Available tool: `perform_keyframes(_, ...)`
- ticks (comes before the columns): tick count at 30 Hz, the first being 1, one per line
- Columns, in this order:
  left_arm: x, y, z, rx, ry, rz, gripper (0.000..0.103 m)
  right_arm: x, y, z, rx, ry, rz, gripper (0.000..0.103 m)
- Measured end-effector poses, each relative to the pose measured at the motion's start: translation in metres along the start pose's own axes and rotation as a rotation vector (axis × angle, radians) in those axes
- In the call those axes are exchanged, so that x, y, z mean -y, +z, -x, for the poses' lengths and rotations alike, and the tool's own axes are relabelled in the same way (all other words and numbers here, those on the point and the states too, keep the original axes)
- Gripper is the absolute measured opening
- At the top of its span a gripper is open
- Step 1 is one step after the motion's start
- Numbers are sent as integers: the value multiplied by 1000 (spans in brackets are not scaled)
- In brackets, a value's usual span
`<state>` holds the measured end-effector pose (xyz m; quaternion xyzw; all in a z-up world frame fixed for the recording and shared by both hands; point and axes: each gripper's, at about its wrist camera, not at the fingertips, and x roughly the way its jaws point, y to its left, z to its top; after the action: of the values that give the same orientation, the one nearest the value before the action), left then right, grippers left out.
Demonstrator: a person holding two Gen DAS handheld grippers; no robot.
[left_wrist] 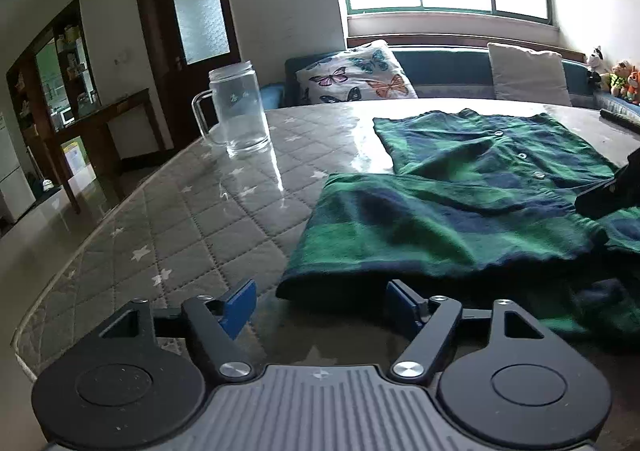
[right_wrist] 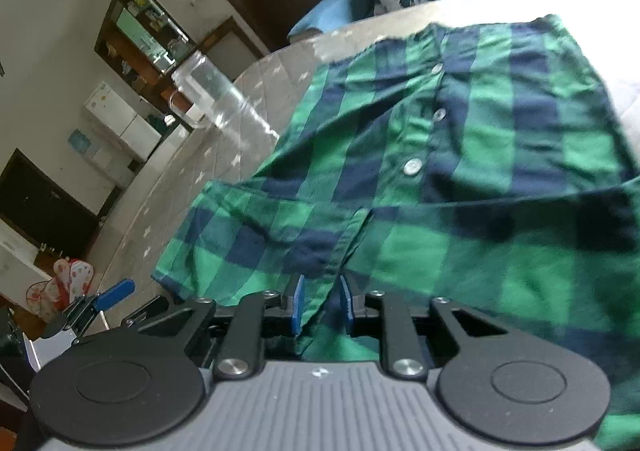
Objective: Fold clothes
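Note:
A green and navy checked shirt (left_wrist: 460, 211) (right_wrist: 460, 171) lies on the table with its button placket facing up and its near part folded over. My left gripper (left_wrist: 320, 303) stands wide open at the shirt's near left corner, with nothing between its blue pads; the right pad sits just by the cloth's edge. My right gripper (right_wrist: 322, 303) is over the shirt's near edge, its jaws a narrow gap apart with a strip of the cloth between the pads, which do not seem to press on it. One blue finger (right_wrist: 116, 293) of the left gripper shows at the lower left of the right wrist view.
The table (left_wrist: 180, 231) has a grey quilted, star-printed top under a glossy sheet. A clear glass mug (left_wrist: 240, 111) (right_wrist: 204, 95) stands at its far left edge. A dark object (left_wrist: 620, 119) lies at the far right. Behind is a sofa with a butterfly pillow (left_wrist: 356, 75).

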<state>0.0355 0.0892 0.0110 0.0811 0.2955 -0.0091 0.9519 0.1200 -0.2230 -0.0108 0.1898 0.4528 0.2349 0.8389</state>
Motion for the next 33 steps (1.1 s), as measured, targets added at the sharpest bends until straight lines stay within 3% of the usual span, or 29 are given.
perform_keyframes(4, -2, -3, -3, -9, 0, 8, 79, -9, -5, -15, -16, -24, 24, 25)
perform_keyframes(5, -2, -3, -4, -12, 0, 10, 80, -9, -6, -15, -16, -25, 26, 23)
perform_keyframes(6, -2, -3, -5, -14, 0, 11, 80, -11, -7, -15, -15, -28, 30, 14)
perform_keyframes(7, -1, -3, -7, -15, 0, 12, 80, -13, -7, -13, -11, -28, 34, 10)
perform_keyframes(11, 2, -3, -11, -15, -1, 7, 84, -17, -4, 3, 32, -30, 54, 10)
perform_keyframes(23, 12, -2, -19, -15, 7, -49, 87, -33, 24, 71, 191, -63, 152, 9)
perform_keyframes(33, 21, -3, -17, 6, 26, -132, 87, -4, 25, 130, 286, -195, 152, 9)
